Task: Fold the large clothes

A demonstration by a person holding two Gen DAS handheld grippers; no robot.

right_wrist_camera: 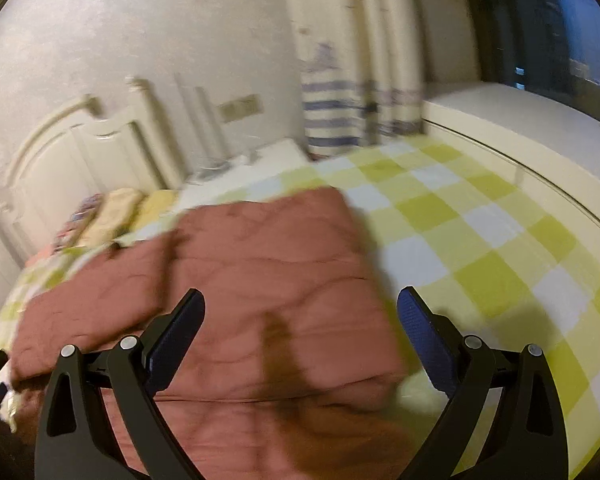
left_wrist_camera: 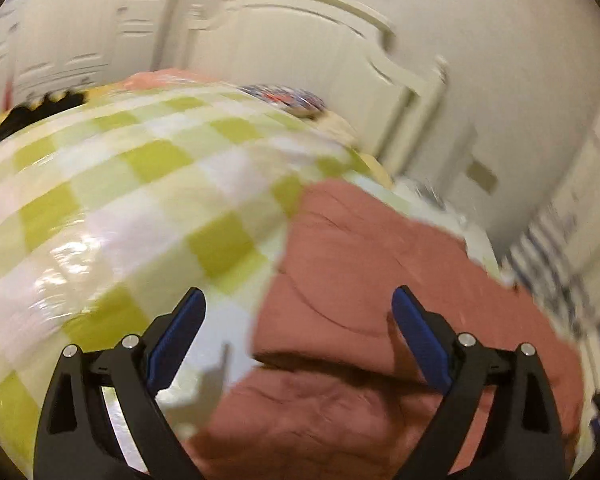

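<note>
From my left wrist view, the green-and-white checked bed cover (left_wrist_camera: 112,184) fills the left half of the frame, with a heap of dark and yellow fabric (left_wrist_camera: 28,114) at its far left edge and a cream panelled headboard (left_wrist_camera: 312,40) behind; my left gripper (left_wrist_camera: 299,300) has its blue-padded fingers (left_wrist_camera: 178,340) spread wide with nothing between the pads, poised over the near left edge of the reddish-brown quilted garment (left_wrist_camera: 400,264), which lies on the cover to the right, a fold running across it near the fingertips. From my right wrist view, the same headboard (right_wrist_camera: 72,148) stands at far left with patterned pillows (right_wrist_camera: 104,216) below it, the reddish-brown quilted garment (right_wrist_camera: 268,264) lies flat on the checked bed cover (right_wrist_camera: 480,240), and my right gripper (right_wrist_camera: 301,300) hangs above its near part, fingers (right_wrist_camera: 424,340) likewise spread and gripping nothing; a blue-striped cream curtain (right_wrist_camera: 332,120) and a dark window (right_wrist_camera: 560,28) close the right side
</note>
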